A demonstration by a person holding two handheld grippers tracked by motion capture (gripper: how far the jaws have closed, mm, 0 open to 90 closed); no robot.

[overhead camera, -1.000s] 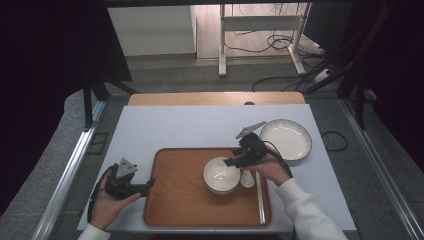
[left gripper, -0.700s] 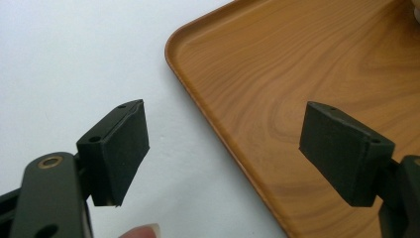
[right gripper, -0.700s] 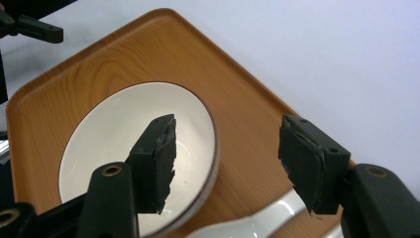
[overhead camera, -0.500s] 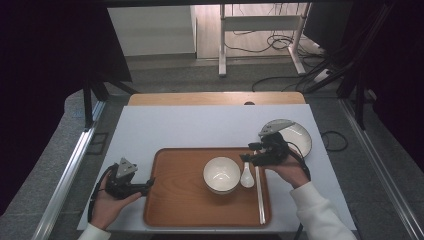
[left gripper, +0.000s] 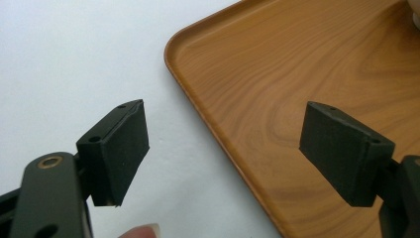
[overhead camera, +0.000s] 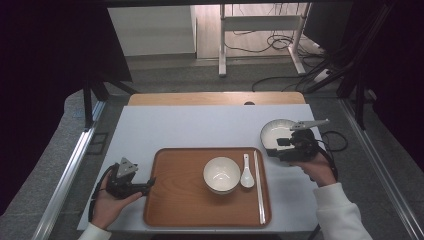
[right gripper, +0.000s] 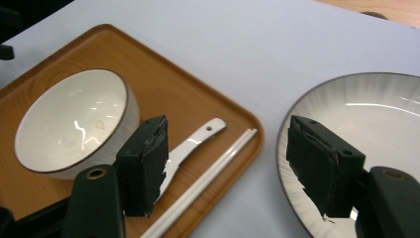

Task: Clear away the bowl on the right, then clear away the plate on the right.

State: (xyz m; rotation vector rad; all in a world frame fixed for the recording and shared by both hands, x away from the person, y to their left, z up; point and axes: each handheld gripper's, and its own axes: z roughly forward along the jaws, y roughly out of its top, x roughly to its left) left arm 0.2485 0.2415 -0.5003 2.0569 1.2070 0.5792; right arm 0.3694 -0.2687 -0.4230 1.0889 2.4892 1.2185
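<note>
Where white table (overhead camera: 200, 127) meets tray (overhead camera: 175, 200) rim: bare room beyond; left gripper (overhead camera: 150, 184) agape, right gripper (overhead camera: 274, 148) just widened, empty, over plate (overhead camera: 272, 131)

Plate (right gripper: 376, 129) cut by the frame edge — bowl (left gripper: 416, 6) barely visible.

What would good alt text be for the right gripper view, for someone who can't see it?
The right gripper, its two black jaws open and empty, hovers between a wooden tray and a white plate on a white table. On the tray lie a white bowl, a white spoon and chopsticks.
</note>
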